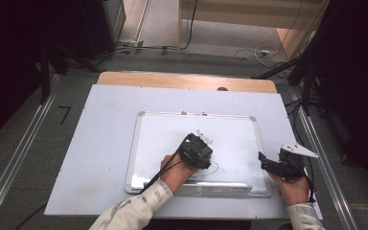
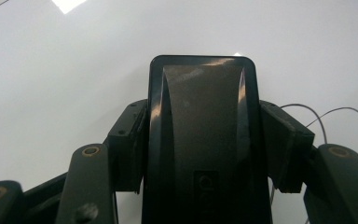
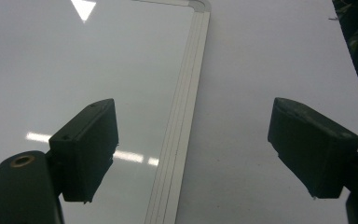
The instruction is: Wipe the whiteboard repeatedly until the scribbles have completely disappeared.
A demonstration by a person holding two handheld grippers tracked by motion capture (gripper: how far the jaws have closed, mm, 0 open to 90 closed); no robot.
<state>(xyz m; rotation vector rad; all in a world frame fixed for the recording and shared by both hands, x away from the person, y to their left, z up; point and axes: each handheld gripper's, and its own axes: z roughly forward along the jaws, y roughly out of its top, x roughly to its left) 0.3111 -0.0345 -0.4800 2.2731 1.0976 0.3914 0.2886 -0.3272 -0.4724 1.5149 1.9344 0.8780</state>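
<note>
Whiteboard [image 1: 163, 134] on table, eraser [image 2: 203, 135] clamped in left gripper [image 2: 205, 140] — pressed to board

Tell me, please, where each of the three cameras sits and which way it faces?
High view: above the person's side, looking forward and down on the whiteboard; forearms and both hand-held grippers show, left hand-held gripper, right hand-held gripper.
Left gripper view: rides the left hand-held gripper, looking along its jaws, shut on a black eraser over the board.
Right gripper view: rides the right hand-held gripper, jaws open, above the whiteboard frame.
Shared: all three views show the whiteboard.
</note>
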